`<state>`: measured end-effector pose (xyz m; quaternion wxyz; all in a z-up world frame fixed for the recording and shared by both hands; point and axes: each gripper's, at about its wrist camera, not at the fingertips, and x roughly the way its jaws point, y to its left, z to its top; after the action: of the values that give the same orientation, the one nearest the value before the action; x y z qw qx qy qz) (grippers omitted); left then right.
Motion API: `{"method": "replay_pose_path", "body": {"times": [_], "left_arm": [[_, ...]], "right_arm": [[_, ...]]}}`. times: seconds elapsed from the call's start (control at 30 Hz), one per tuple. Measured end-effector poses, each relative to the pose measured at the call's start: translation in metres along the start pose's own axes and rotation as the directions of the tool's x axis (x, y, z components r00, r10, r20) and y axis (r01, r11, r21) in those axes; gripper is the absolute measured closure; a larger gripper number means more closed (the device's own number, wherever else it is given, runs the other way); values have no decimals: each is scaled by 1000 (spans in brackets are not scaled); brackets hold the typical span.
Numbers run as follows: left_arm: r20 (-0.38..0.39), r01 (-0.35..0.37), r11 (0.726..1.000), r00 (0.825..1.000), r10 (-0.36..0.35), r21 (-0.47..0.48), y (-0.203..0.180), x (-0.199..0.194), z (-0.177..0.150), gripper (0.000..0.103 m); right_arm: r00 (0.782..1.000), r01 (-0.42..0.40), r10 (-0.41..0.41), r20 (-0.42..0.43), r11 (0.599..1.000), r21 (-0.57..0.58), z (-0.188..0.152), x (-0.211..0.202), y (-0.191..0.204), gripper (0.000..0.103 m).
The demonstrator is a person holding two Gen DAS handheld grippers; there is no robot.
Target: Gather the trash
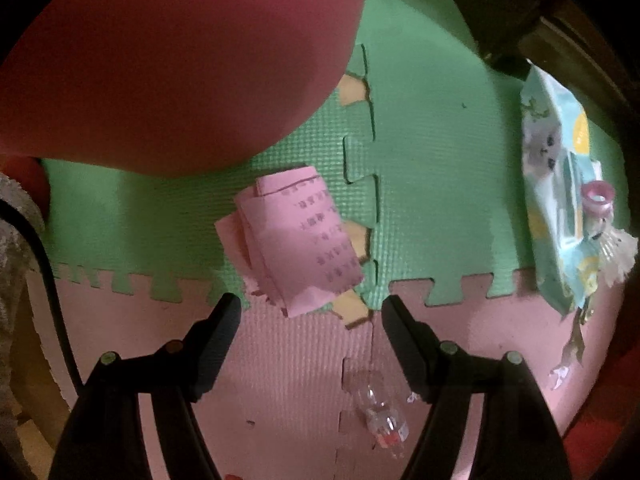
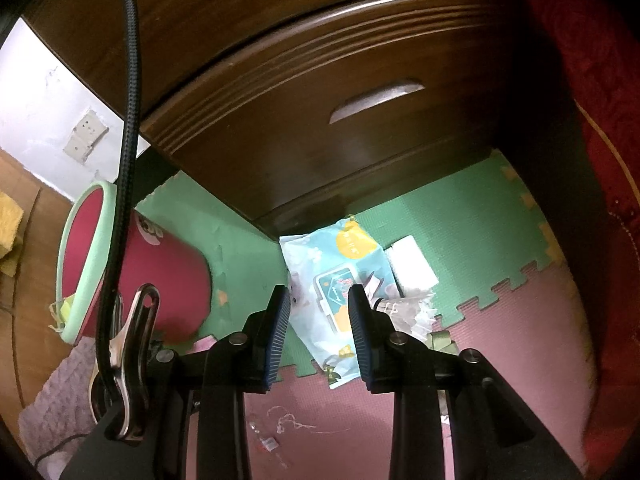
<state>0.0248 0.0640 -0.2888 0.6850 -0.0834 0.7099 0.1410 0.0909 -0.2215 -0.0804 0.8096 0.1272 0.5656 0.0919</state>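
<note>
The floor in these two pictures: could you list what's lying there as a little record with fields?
floor: foam mat, green and pink tiles
paper: pink slip, folded, ahead of the open left tool
packet: wet-wipes pack, beyond the right tool, which holds nothing
bin: red bucket, green rim, beside the wooden drawer

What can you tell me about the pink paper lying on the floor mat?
The pink paper is a thin slip printed with rows of dark characters, too blurred to read. It is folded and creased into several overlapping layers, with a ragged lower edge. It lies flat on the green foam mat, its lower end reaching over the seam onto the pink mat. Nothing grips it; the left gripper is open above its lower edge.
</note>
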Motion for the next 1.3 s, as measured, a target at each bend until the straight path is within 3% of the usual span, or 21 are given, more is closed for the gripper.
{"method": "replay_pose_path", "body": {"times": [0.43, 0.53, 0.77, 0.93, 1.03, 1.1, 1.17, 1.3], "left_arm": [[-47, 4, 1000, 999, -4, -2, 3, 33, 12, 27], [-65, 5, 1000, 998, -7, -24, 8, 40, 15, 32], [-68, 31, 998, 997, -34, -50, 18, 44, 20, 35], [-64, 58, 998, 996, -60, -31, 9, 43, 8, 51], [-44, 25, 1000, 999, -25, 10, 4, 39, 7, 74], [-43, 29, 999, 999, -27, 35, 2, 36, 6, 95], [-58, 75, 997, 996, -73, 32, 1, 35, 6, 96], [-24, 81, 994, 997, -80, 69, -4, 24, 5, 98]], "right_arm": [[1000, 4, -4, -12, 1000, -5, -2, 3, -1, 72], [1000, 6, -7, -7, 1000, -11, -2, 2, -1, 72], [1000, 6, -6, -9, 1000, -10, -3, 2, -1, 72], [1000, 7, -7, -9, 1000, -14, -4, 2, -1, 72], [1000, 8, -8, -9, 1000, -11, -3, 2, -1, 72], [1000, 8, -8, -8, 1000, -10, -3, 2, -1, 72], [1000, 10, -10, -7, 1000, -11, -2, 2, -1, 72], [1000, 9, -9, -1, 1000, -11, -1, 0, -2, 72]]}}
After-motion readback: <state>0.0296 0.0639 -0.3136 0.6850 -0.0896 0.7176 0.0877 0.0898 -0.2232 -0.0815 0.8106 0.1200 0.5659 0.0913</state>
